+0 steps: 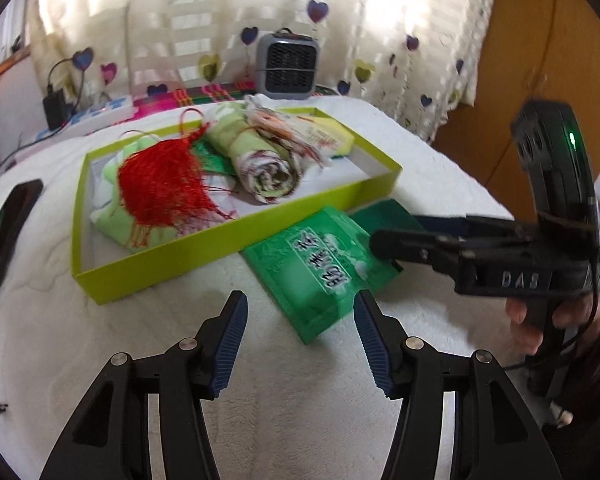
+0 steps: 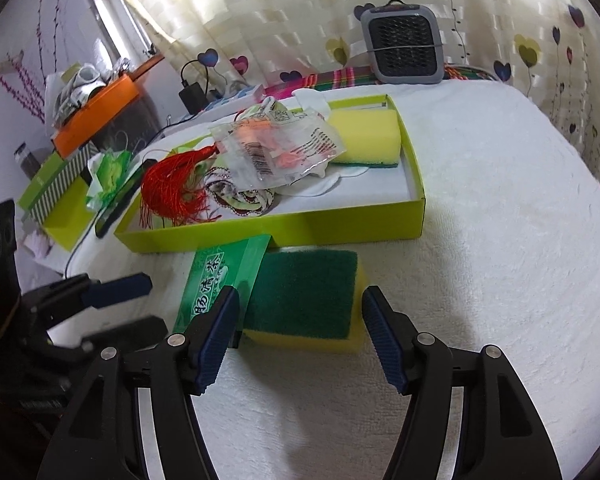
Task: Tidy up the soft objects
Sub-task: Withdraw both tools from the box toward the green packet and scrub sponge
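The sponge [image 2: 304,296] lies green side up on the white bed cover [image 2: 480,280], just in front of the box [image 2: 340,220], straight ahead between the open right tongs [image 2: 300,344]. The green packet [image 1: 320,268] overlaps its left edge, nearer the open, empty left tongs [image 1: 300,344]. The sponge's underside is hidden.

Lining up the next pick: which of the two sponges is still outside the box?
The sponge lying green side up on the white cover, between the right gripper's open jaws. The other sponge, yellow up, sits in the green box.
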A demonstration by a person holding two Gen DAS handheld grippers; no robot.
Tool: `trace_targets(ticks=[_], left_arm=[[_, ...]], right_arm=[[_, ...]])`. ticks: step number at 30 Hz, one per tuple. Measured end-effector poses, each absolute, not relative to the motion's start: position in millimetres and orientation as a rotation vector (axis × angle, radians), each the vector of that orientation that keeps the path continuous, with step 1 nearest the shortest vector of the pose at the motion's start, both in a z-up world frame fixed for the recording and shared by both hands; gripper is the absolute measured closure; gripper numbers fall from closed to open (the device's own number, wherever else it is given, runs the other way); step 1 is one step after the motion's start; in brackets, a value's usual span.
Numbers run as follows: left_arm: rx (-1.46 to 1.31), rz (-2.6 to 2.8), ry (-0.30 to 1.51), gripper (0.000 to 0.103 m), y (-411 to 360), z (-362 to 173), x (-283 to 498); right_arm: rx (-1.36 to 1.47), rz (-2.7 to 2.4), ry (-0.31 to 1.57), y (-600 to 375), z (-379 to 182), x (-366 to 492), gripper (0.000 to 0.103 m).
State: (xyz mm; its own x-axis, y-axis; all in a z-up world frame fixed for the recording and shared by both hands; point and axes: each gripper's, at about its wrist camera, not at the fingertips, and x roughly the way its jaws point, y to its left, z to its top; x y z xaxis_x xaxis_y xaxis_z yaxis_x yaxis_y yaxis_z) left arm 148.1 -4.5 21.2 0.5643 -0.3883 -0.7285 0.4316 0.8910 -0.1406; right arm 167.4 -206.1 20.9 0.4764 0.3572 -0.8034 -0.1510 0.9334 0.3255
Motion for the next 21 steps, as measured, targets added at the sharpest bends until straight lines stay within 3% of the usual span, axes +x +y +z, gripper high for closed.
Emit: trace_targets(ticks=[16, 21], left_arm=[[0.427, -0.432, 0.805, 0.048, -51.5, 8.5, 144.9], [0.400, -0.430, 0.809, 0.048, -50.1, 10.4, 148.8]], right_arm=[[0.334, 0.342, 1.040, -216.2, 18.1, 171.1, 0.039], [0.352, 0.345, 1.042, -219.7, 16.3, 171.0, 0.039]])
